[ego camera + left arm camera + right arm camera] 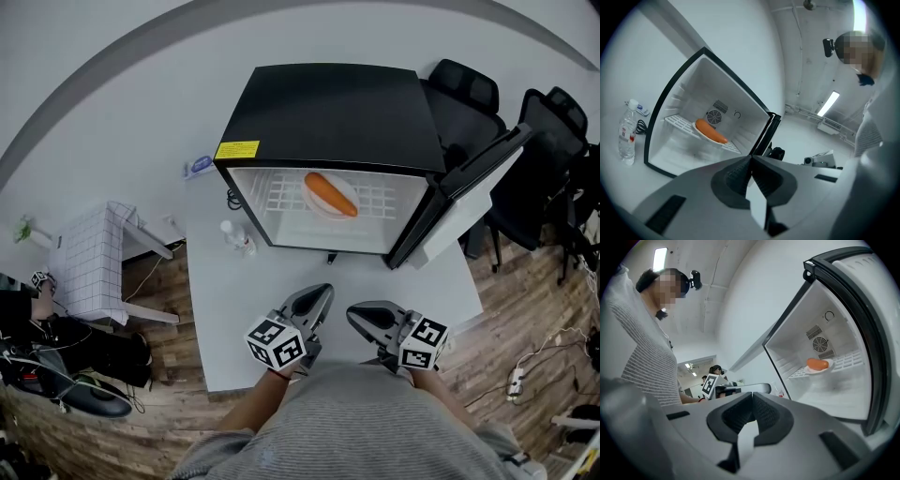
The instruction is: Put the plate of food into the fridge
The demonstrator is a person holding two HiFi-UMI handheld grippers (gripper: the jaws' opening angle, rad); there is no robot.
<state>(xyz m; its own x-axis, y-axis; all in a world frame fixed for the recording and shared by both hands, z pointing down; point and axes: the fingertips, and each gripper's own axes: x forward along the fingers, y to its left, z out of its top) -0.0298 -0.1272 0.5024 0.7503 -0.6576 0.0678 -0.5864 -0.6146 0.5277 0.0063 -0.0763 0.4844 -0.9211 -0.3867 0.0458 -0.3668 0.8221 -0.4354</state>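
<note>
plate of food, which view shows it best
The head view: the plate of food sits centred on the wire shelf, rim and food both clear. The left gripper view shows it obliquely, from the side; the right gripper view shows it small and far.

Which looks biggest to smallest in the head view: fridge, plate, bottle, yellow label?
1. fridge, by far the largest
2. plate
3. bottle and yellow label: they look about alike, so I won't rank them.

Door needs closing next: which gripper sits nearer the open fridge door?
The right gripper: the door hangs open on the right of the fridge, while the left gripper sits toward the bottle side.
</note>
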